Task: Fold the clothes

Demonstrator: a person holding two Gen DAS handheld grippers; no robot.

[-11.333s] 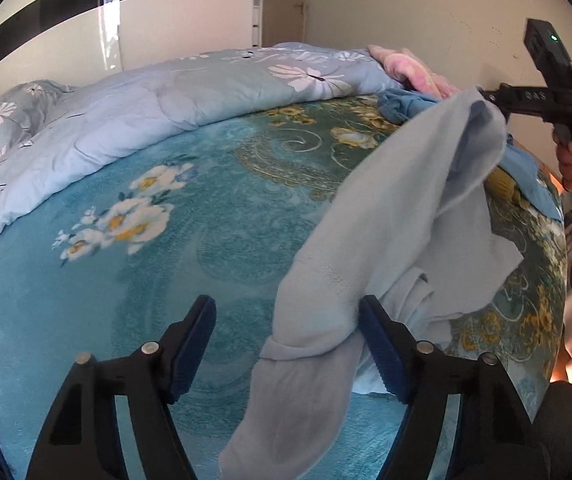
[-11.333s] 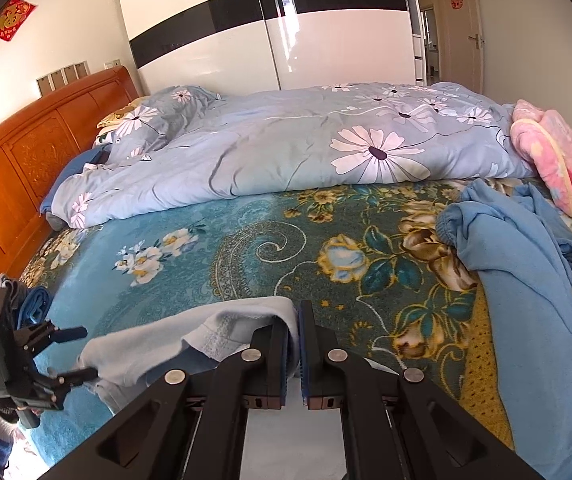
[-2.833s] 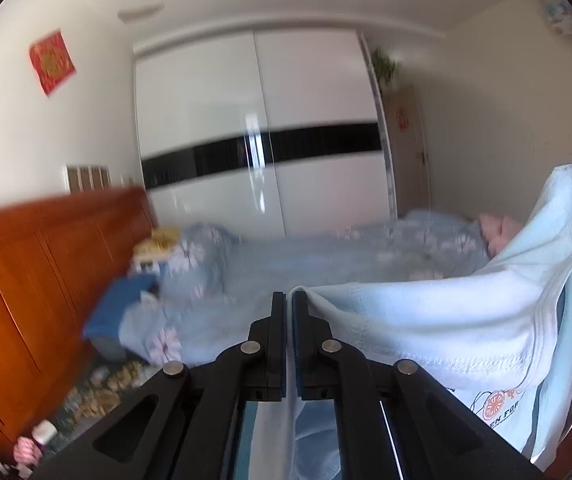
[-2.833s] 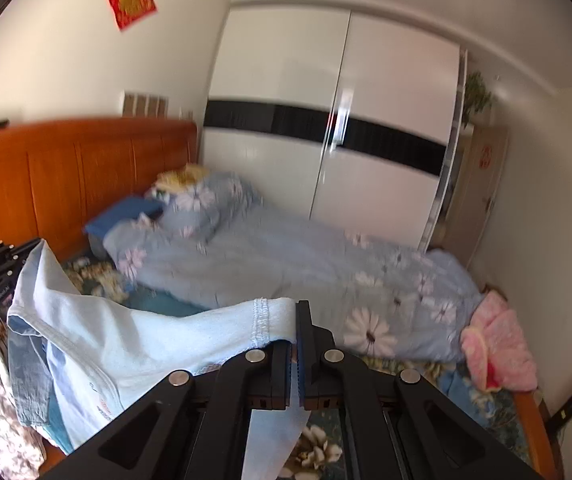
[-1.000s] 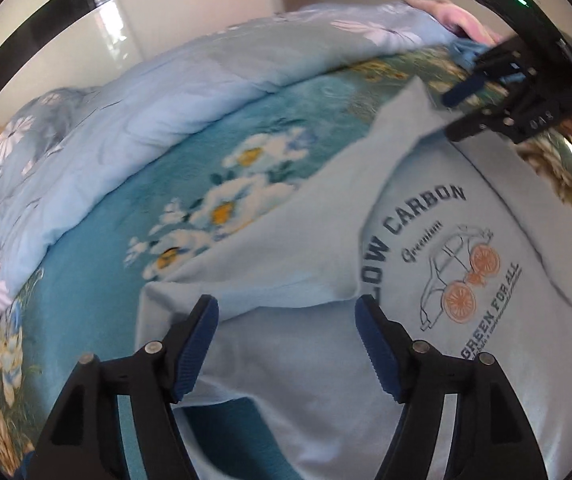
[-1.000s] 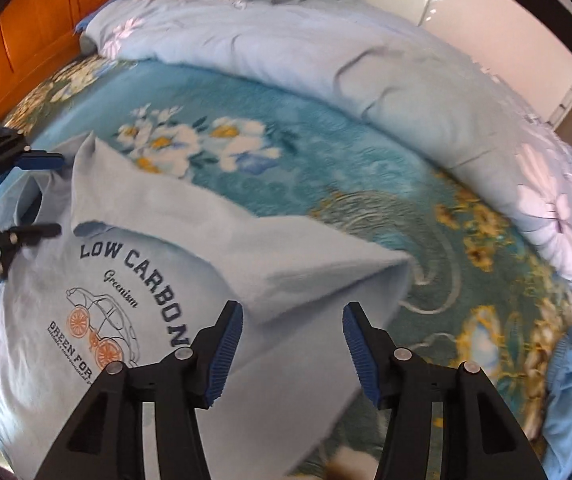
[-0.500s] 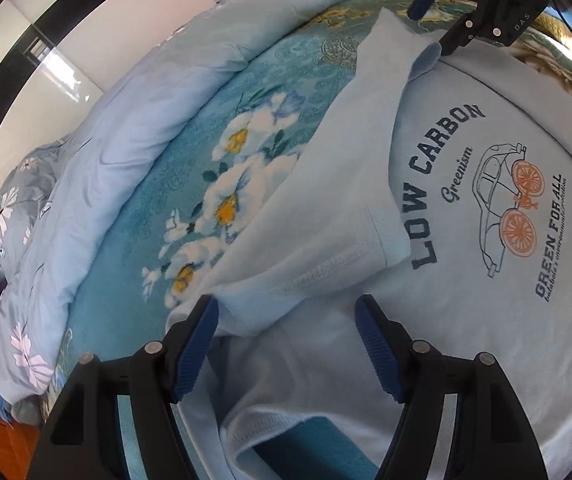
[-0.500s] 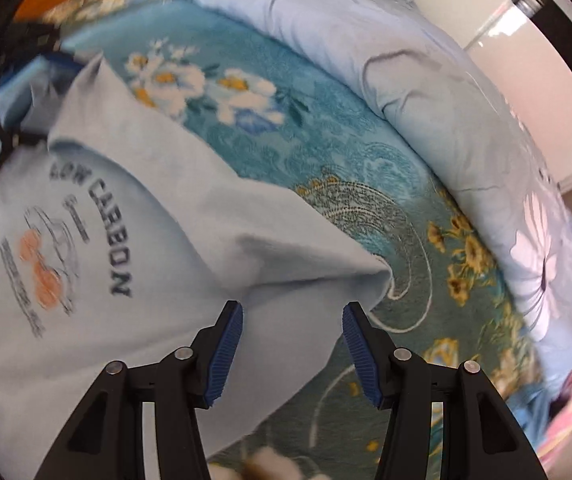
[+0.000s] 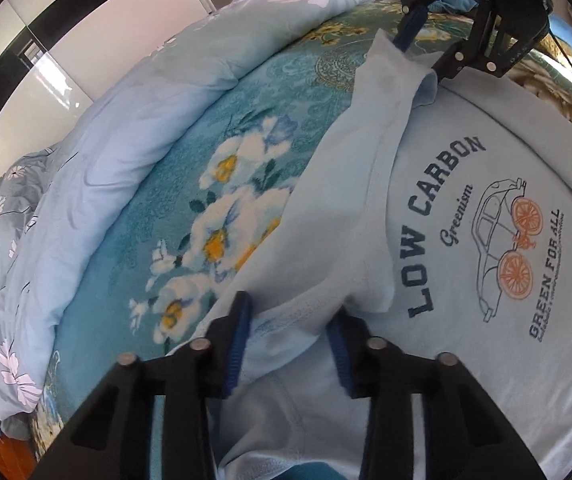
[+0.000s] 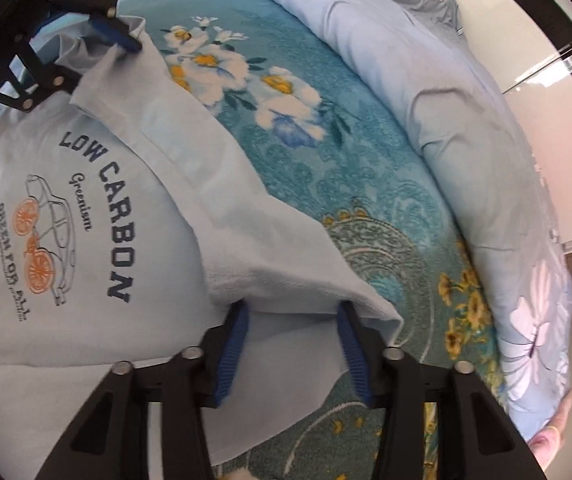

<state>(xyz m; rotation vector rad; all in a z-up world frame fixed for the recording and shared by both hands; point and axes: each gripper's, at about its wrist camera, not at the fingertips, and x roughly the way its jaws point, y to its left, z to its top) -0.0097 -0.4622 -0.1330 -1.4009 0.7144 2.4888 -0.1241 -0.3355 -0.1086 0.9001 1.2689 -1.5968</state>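
T-shirt (image 9: 466, 152), pale blue, printed face up on floral bedspread (image 9: 190, 152) beside quilt (image 9: 118, 92). Left gripper (image 9: 288, 344) and right gripper (image 10: 292, 342): jaws spread, each straddling folded-over edge.

I've got open blanket (image 9: 190, 184) beyond the folded edge of the T-shirt (image 9: 486, 140) to pass over; bunched duvet (image 9: 118, 120) walls off the far side, and a pink bundle (image 10: 548, 442) sits lower right.
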